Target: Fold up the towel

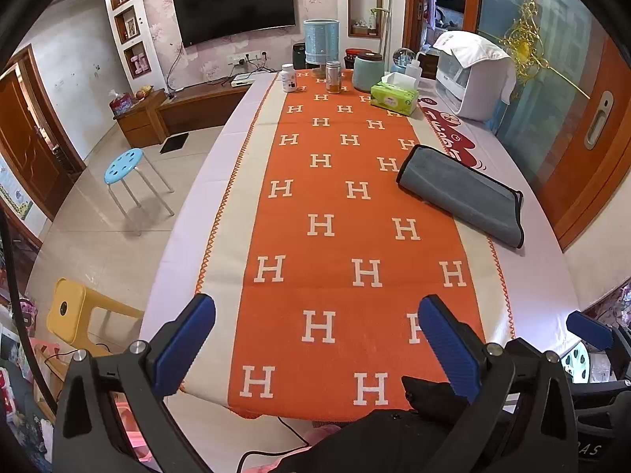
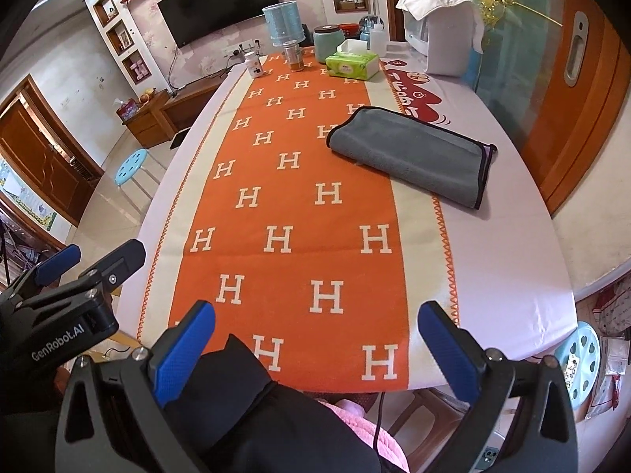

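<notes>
A grey towel with black edging (image 1: 463,193) lies folded into a long flat bundle on the right side of the table, partly on the orange runner (image 1: 335,236). It also shows in the right wrist view (image 2: 412,153). My left gripper (image 1: 317,339) is open and empty, held over the table's near edge, well short of the towel. My right gripper (image 2: 317,339) is open and empty too, near the front edge. The left gripper shows at the lower left of the right wrist view (image 2: 90,260).
Bottles, jars, a blue canister (image 1: 321,41) and a green tissue box (image 1: 394,98) stand at the table's far end. A white appliance (image 1: 473,79) sits at the far right. A blue stool (image 1: 124,165) and a yellow stool (image 1: 71,311) stand left of the table.
</notes>
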`<action>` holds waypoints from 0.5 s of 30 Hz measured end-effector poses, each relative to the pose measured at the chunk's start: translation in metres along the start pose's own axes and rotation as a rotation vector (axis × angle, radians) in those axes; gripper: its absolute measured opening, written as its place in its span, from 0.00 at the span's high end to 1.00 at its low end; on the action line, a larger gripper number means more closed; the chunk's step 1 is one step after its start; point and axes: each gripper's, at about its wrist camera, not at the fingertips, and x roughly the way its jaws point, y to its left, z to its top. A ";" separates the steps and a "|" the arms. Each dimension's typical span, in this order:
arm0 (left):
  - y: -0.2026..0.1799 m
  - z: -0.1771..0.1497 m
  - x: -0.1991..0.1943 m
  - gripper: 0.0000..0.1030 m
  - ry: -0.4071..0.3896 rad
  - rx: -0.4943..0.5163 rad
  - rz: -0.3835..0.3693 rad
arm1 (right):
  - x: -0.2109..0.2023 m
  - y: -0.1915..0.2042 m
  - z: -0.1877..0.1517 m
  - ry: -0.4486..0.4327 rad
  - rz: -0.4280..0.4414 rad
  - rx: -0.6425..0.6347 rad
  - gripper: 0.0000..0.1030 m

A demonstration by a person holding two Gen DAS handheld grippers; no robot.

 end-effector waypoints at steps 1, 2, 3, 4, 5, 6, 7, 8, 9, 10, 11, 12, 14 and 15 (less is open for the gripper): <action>0.000 0.000 0.000 0.01 0.001 0.000 -0.001 | 0.001 0.000 0.001 0.001 0.000 -0.001 0.00; 0.000 0.000 0.000 0.01 0.000 0.000 -0.003 | 0.001 0.001 0.001 0.003 0.000 -0.001 0.00; 0.000 0.000 0.000 0.01 0.001 0.000 -0.003 | 0.002 0.001 0.001 0.005 0.000 -0.001 0.00; 0.001 0.000 0.001 0.01 0.004 0.000 -0.003 | 0.002 0.001 0.001 0.005 0.000 -0.001 0.00; 0.001 0.001 0.002 0.01 0.006 0.000 -0.004 | 0.002 0.001 0.001 0.005 0.000 -0.002 0.00; 0.002 0.001 0.002 0.01 0.007 -0.001 -0.005 | 0.003 0.001 0.001 0.007 0.000 -0.003 0.00; 0.001 0.002 0.003 0.01 0.008 -0.001 -0.006 | 0.004 0.002 0.002 0.010 0.000 -0.004 0.00; 0.002 0.002 0.004 0.01 0.010 -0.002 -0.007 | 0.005 0.002 0.001 0.011 0.000 -0.006 0.00; 0.001 0.003 0.005 0.01 0.011 -0.001 -0.009 | 0.006 0.003 0.001 0.013 -0.001 -0.007 0.00; 0.001 0.003 0.005 0.01 0.012 0.000 -0.014 | 0.006 0.003 0.001 0.012 -0.001 -0.006 0.00; 0.001 0.003 0.005 0.01 0.013 0.001 -0.014 | 0.006 0.003 0.001 0.013 -0.001 -0.005 0.00; 0.000 0.003 0.005 0.01 0.012 0.000 -0.012 | 0.006 0.003 0.001 0.013 -0.001 -0.005 0.00; 0.000 0.003 0.005 0.01 0.013 -0.001 -0.012 | 0.008 0.003 0.002 0.017 -0.002 -0.005 0.00; 0.000 0.003 0.005 0.01 0.013 -0.001 -0.013 | 0.009 0.002 0.002 0.019 -0.002 -0.005 0.00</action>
